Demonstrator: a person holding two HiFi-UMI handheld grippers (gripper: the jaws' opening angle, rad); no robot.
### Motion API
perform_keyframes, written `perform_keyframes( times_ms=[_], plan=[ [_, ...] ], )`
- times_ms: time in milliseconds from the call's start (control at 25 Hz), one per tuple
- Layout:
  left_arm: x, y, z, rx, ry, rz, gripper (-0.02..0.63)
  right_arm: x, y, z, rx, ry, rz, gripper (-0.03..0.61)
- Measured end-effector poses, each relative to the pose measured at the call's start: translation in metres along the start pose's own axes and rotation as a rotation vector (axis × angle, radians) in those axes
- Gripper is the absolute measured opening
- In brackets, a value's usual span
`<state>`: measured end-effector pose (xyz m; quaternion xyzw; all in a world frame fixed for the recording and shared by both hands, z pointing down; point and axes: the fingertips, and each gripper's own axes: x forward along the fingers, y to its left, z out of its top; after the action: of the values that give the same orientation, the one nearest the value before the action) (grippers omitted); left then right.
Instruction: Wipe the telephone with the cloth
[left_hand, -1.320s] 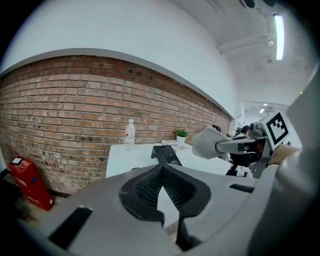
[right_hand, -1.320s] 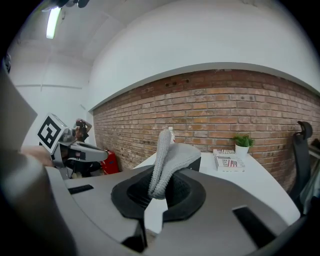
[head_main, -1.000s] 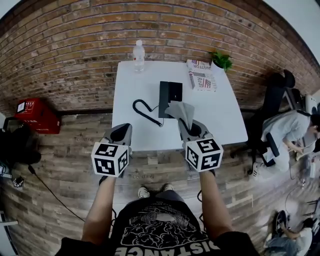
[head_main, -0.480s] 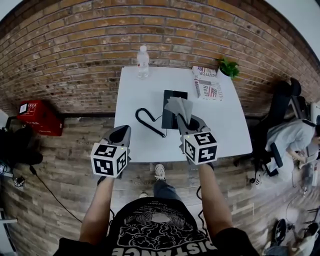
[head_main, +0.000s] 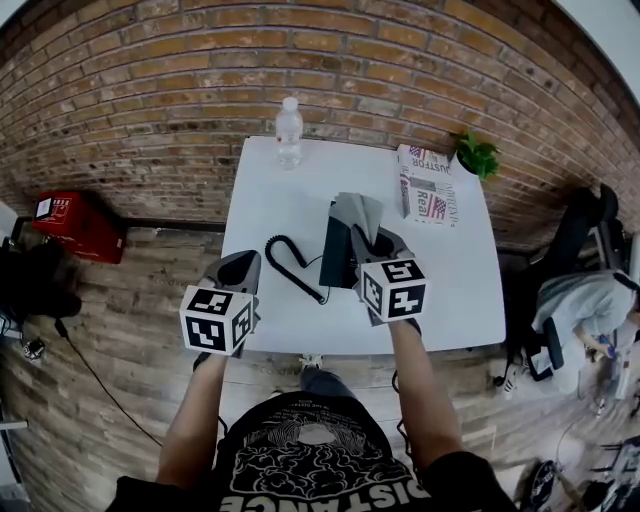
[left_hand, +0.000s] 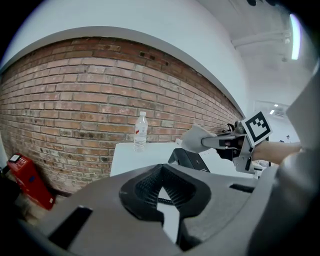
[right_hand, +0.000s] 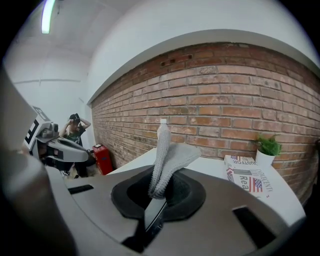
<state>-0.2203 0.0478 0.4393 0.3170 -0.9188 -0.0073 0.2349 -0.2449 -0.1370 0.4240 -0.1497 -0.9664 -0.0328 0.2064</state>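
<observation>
A black telephone (head_main: 338, 252) lies in the middle of the white table (head_main: 270, 200), its coiled cord (head_main: 288, 262) trailing to the left. My right gripper (head_main: 364, 236) hovers over the telephone, shut on a grey cloth (head_main: 357, 212) that stands up from its jaws. In the right gripper view the cloth (right_hand: 167, 160) sticks out past the gripper (right_hand: 157, 192). My left gripper (head_main: 241, 266) is near the table's front left edge, left of the cord, shut with nothing in it. The left gripper view shows this gripper (left_hand: 160, 187), the telephone (left_hand: 192, 159) and the cloth (left_hand: 192, 139).
A water bottle (head_main: 289, 130) stands at the table's back edge. A printed book (head_main: 427, 185) and a small potted plant (head_main: 478, 155) sit at the back right. A brick wall runs behind. A red box (head_main: 78, 228) lies on the floor to the left, and a seated person (head_main: 590, 300) is at right.
My right gripper has carried the cloth forward, from the table's front edge to above the telephone. The view has come closer to the table. The left gripper has hardly moved.
</observation>
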Motion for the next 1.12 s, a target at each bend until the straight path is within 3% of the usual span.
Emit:
perform_keyframes(
  times_ms=[440,600,1120],
  plan=[
    [0.041,0.012,-0.002,-0.028,0.038,0.033,0.006,0.056,-0.028,-0.006,0.008,0.037,0.028,0.012],
    [0.045,0.015,-0.001,-0.033,0.041,0.041,0.006,0.071,-0.028,-0.021,-0.017,0.096,0.037,0.012],
    [0.035,0.015,-0.009,-0.042,0.043,0.051,0.006,0.071,-0.013,-0.056,-0.003,0.179,0.079,0.012]
  ],
)
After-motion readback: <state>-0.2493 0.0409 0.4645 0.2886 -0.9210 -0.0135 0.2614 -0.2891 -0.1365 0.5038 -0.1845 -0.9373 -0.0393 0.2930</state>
